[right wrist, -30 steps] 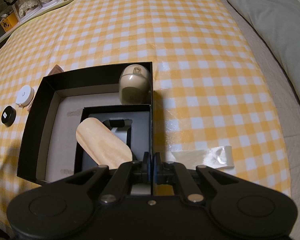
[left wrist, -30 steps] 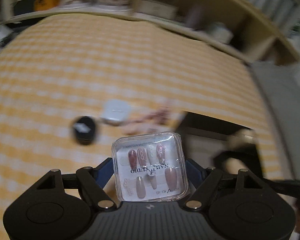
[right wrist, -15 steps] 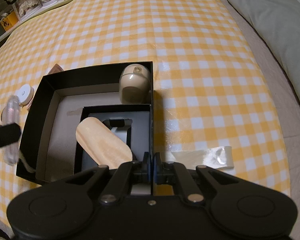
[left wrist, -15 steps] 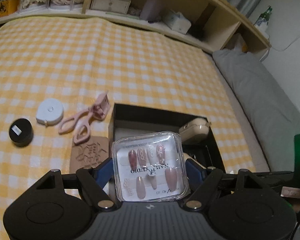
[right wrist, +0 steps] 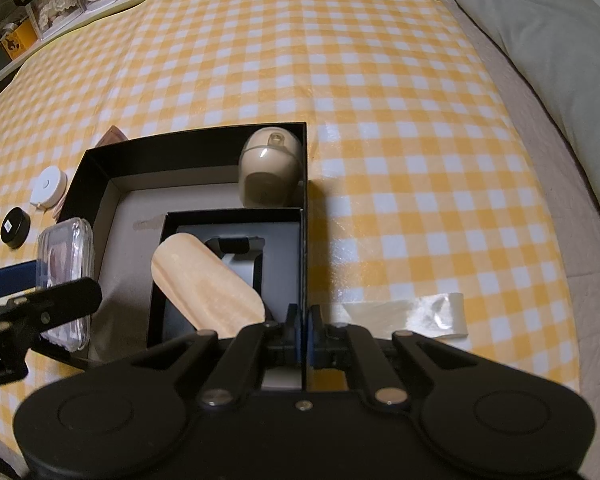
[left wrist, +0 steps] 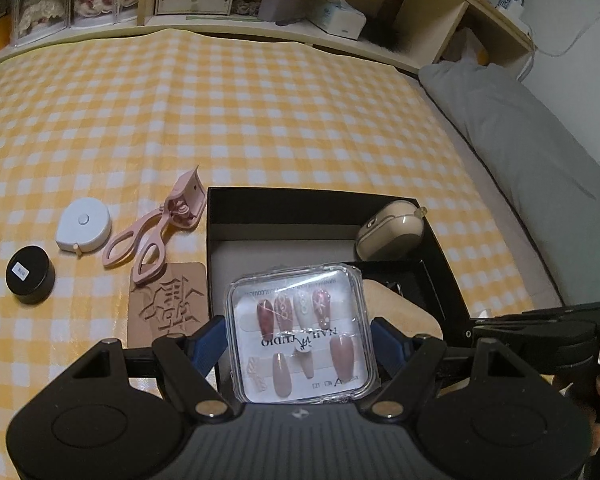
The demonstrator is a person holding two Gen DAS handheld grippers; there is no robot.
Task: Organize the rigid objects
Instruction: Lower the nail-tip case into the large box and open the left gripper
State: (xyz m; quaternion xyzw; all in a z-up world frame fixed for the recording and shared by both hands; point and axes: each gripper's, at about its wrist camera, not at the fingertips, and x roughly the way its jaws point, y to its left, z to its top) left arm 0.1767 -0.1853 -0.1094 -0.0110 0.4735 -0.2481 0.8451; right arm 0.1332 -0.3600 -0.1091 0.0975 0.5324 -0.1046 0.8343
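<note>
My left claw (left wrist: pixel 298 336) pinches the clear press-on nail case (left wrist: pixel 300 330) over the black box (left wrist: pixel 216 248). Right claw (right wrist: pixel 302 322) is clamped on the box wall. Earbud case (left wrist: pixel 392 232) and wooden piece (right wrist: pixel 208 284) are boxed. Tape measure (left wrist: pixel 85 229), eyelash curler (left wrist: pixel 156 228), black jar (left wrist: pixel 30 276) and carved plaque (left wrist: pixel 168 300) remain outside.

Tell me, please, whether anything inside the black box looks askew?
Yes: the wooden oval piece lies tilted across the rim of the smaller black box inside the large black box, not flat within it.
</note>
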